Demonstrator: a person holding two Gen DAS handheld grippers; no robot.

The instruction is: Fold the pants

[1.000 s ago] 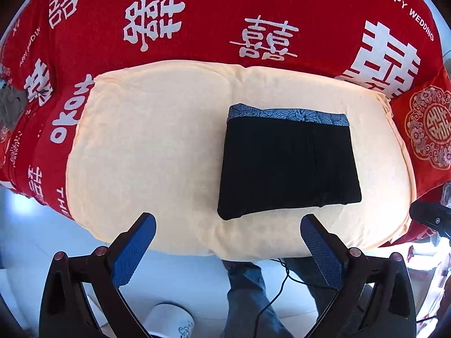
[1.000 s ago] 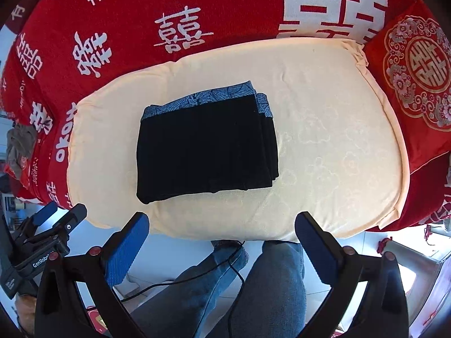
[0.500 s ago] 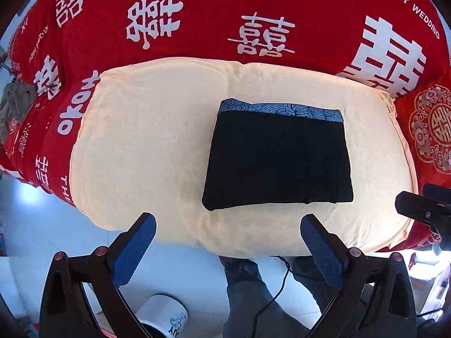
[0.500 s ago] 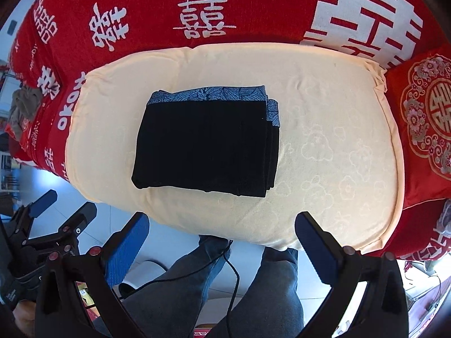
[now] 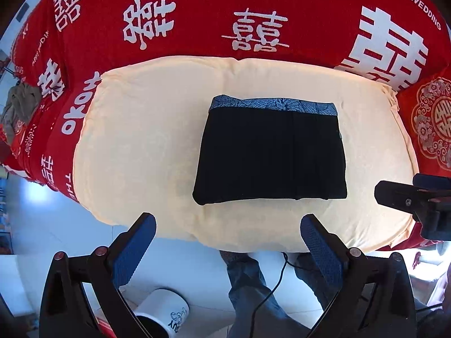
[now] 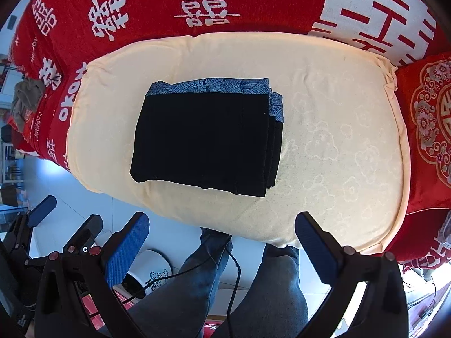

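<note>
Black pants (image 5: 270, 155), folded into a compact rectangle with a blue-grey patterned waistband along the far edge, lying flat on a cream cushion (image 5: 141, 140); stacked layer edges show on the right side in the right wrist view (image 6: 205, 140).
Cushion rests on a red cover (image 5: 197, 14) printed with white characters.
Left gripper (image 5: 227, 249): held off the near cushion edge, over the floor, blue-padded fingers (image 5: 135, 249) spread wide, holding nothing.
Right gripper (image 6: 221, 249): likewise off the near edge, fingers wide apart, empty; its tip shows at the right of the left wrist view (image 5: 414, 200).
Change from a second ago: both grippers have drawn back and risen, the pants unchanged in place and shape.
Below: person's jeans-clad legs (image 6: 270, 290), a white cup (image 5: 163, 315).
</note>
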